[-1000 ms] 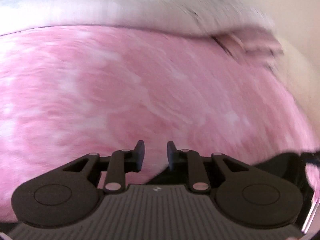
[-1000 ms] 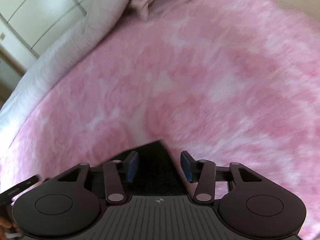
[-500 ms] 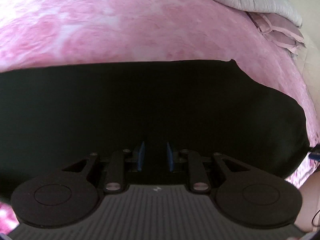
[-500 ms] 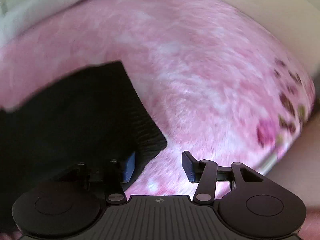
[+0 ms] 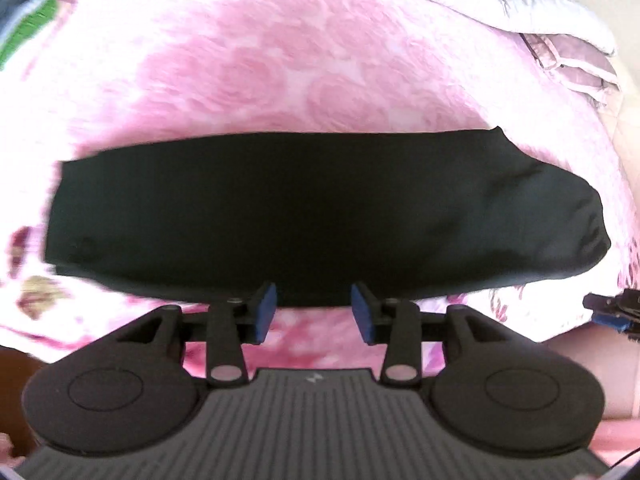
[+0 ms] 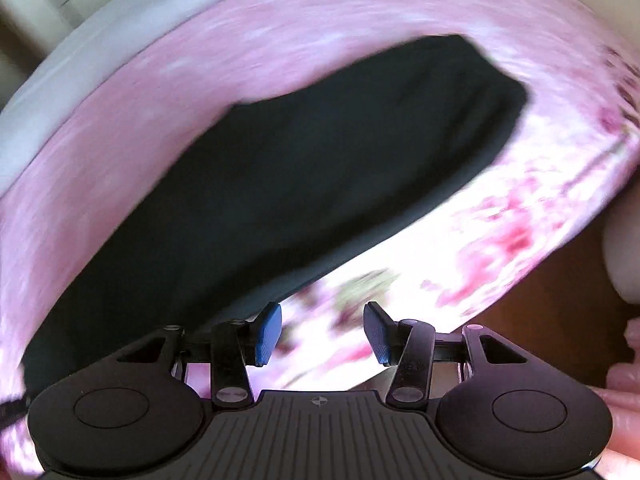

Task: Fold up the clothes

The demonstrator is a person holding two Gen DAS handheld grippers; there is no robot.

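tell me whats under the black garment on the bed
The black garment lies flat on a pink rose-patterned blanket, which shows on every side of it. Whatever sits directly beneath the cloth is covered. Both grippers, left and right, are open and off it.

No readable text, brand, number or label in either of your wrist views. Only marks: small pale emblem, too blurred to read, at 12 o'clock edge of ribbed housing (image 5: 316, 420) on your left unit; small crosshair-circle sign at same spot on ribbed housing of your right unit (image 6: 319, 416). Green-and-white patch (image 5: 28, 28) at 10 o'clock in left view too blurred; any lettering there unreadable.
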